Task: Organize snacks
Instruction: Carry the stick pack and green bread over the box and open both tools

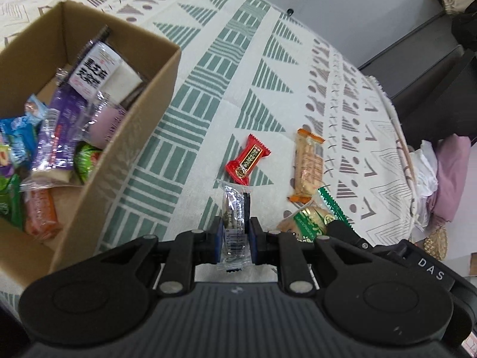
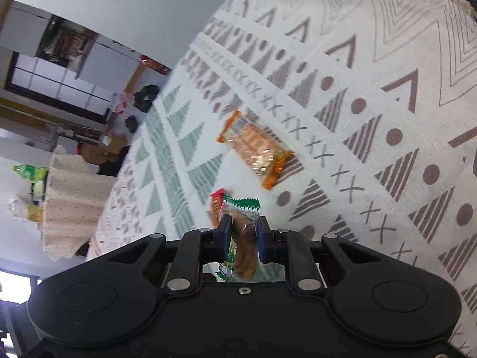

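A clear-wrapped snack bar [image 1: 235,223] with a dark edge is pinched between the blue pads of the left gripper [image 1: 235,238], standing lengthwise along the fingers and lifted above the table. A green-edged snack packet [image 2: 243,238] with a brown filling is pinched in the same way by the right gripper [image 2: 243,238]; in the left wrist view that packet [image 1: 313,220] shows just right of the left gripper, with the black tip of the right gripper [image 1: 342,229] against it.

On the table beyond the left gripper lie two loose snacks. A red candy wrapper [image 1: 247,159] sits just past the held bar, and an orange-ended biscuit pack [image 1: 307,165] lies to its right, the two near each other but apart. In the right wrist view the biscuit pack [image 2: 258,147] lies further off than the held packet, and a sliver of the red wrapper [image 2: 216,205] shows just left of that packet's green edge.

To the far left stands an open cardboard box [image 1: 143,119] holding many wrapped snacks, among them a white pack with black lettering [image 1: 95,71], a purple pack [image 1: 59,131] and an orange one [image 1: 40,208].

Everything rests on a patterned tablecloth [image 1: 268,44] of white cloth with green and grey triangles, bars and dots. The right wrist view is tilted and somewhat blurred.
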The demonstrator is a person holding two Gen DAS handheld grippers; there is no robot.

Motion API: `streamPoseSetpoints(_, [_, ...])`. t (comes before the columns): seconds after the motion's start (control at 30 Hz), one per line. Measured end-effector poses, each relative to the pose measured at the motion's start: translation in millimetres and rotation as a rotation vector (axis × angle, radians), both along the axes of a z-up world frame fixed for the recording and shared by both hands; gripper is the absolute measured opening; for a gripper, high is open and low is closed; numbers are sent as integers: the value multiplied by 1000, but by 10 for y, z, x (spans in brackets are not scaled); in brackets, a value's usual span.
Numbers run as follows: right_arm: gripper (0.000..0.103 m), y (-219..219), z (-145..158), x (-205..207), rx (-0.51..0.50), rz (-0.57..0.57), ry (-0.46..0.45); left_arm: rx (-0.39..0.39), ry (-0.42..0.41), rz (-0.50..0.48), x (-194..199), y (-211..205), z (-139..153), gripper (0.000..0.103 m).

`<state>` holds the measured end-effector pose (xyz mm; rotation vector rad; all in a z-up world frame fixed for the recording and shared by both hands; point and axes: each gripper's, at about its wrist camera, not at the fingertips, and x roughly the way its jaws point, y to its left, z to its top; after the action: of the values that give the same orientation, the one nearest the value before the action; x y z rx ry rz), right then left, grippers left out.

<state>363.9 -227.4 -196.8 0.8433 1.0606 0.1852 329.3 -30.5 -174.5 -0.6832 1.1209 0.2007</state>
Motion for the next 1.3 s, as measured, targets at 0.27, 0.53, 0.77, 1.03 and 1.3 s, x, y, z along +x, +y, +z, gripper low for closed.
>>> streamPoseSetpoints(0.27, [17, 42, 292, -181, 22, 10, -72, 7, -59, 11, -216, 76, 288, 17])
streamPoseSetpoints(0.53, [17, 159, 537, -334, 43, 26, -129, 13, -104, 21, -376, 191, 509, 17])
streamPoseSetpoints(0.77, [17, 293, 712, -449, 49, 51, -168, 18, -148, 46, -544, 390, 697, 17])
streamPoseSetpoints(1.03, [17, 578, 840, -528, 39, 97, -197, 26, -176, 84, -709, 719, 825, 17])
streamPoseSetpoints(1.3, [17, 860, 838, -591, 51, 139, -192, 34, -179, 138, -853, 1104, 869, 17])
